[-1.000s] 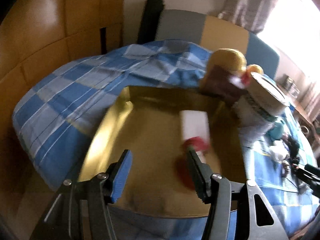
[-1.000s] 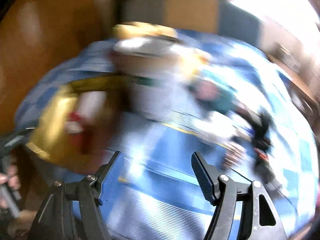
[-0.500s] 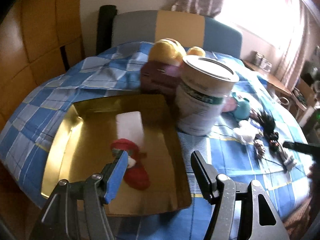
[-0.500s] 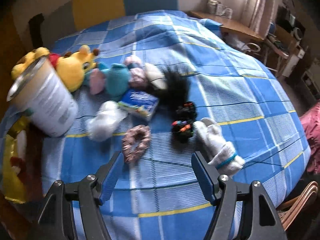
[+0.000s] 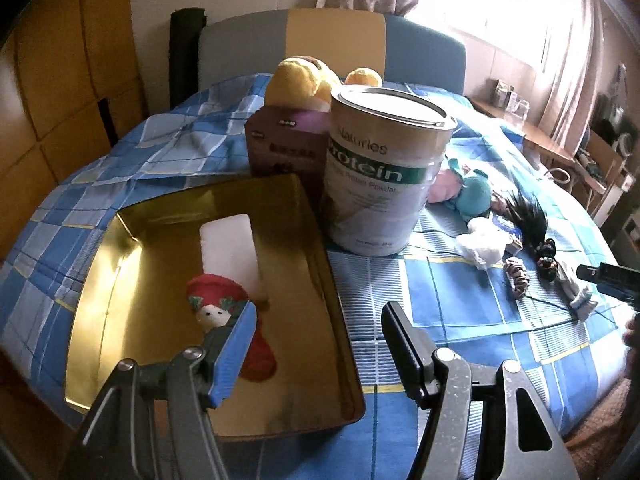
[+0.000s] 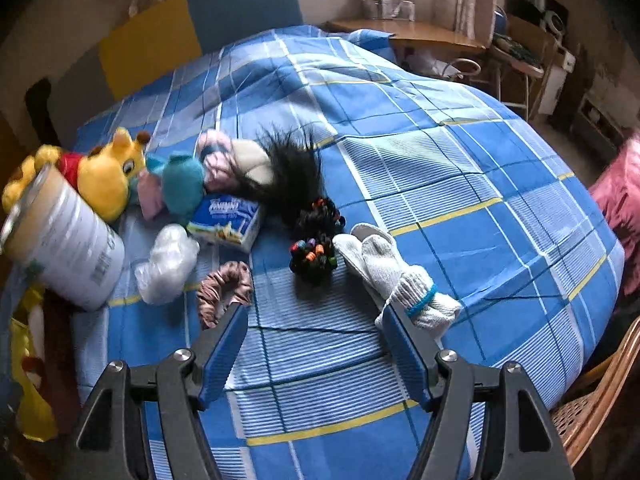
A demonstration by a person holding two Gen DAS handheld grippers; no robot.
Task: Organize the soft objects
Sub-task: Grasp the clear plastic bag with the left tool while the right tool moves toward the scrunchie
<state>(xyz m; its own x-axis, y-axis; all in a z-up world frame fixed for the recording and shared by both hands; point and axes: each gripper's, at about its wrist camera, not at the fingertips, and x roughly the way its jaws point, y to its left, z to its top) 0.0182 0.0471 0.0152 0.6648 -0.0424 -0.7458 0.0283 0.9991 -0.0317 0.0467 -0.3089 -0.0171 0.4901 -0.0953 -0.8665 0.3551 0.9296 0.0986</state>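
Observation:
A gold tray (image 5: 120, 256) lies on the blue checked bedspread and holds a red Christmas sock (image 5: 224, 312) and a white block (image 5: 230, 248). My left gripper (image 5: 316, 340) hovers open over the tray's right rim, nothing between its fingers. My right gripper (image 6: 316, 344) is open above the bedspread, in front of a brown scrunchie (image 6: 224, 292), a dark beaded hair tie (image 6: 314, 258) and white socks (image 6: 400, 276). Further back lie a clear plastic bundle (image 6: 168, 264), a tissue pack (image 6: 226, 222), a teal plush (image 6: 182, 186), a yellow plush (image 6: 106, 184) and black hair (image 6: 294, 176).
A tall protein powder can (image 5: 384, 172) stands right of the tray, a dark purple box (image 5: 284, 148) behind it. A wooden wall (image 5: 60, 80) lies to the left, a headboard (image 5: 332, 48) at the back. A desk (image 6: 408, 36) and a wicker chair (image 6: 592, 408) are to the right.
The left wrist view swung right from the tray's middle to its right rim. The right wrist view swept right from the can and tray to the soft items, then drew nearer to them.

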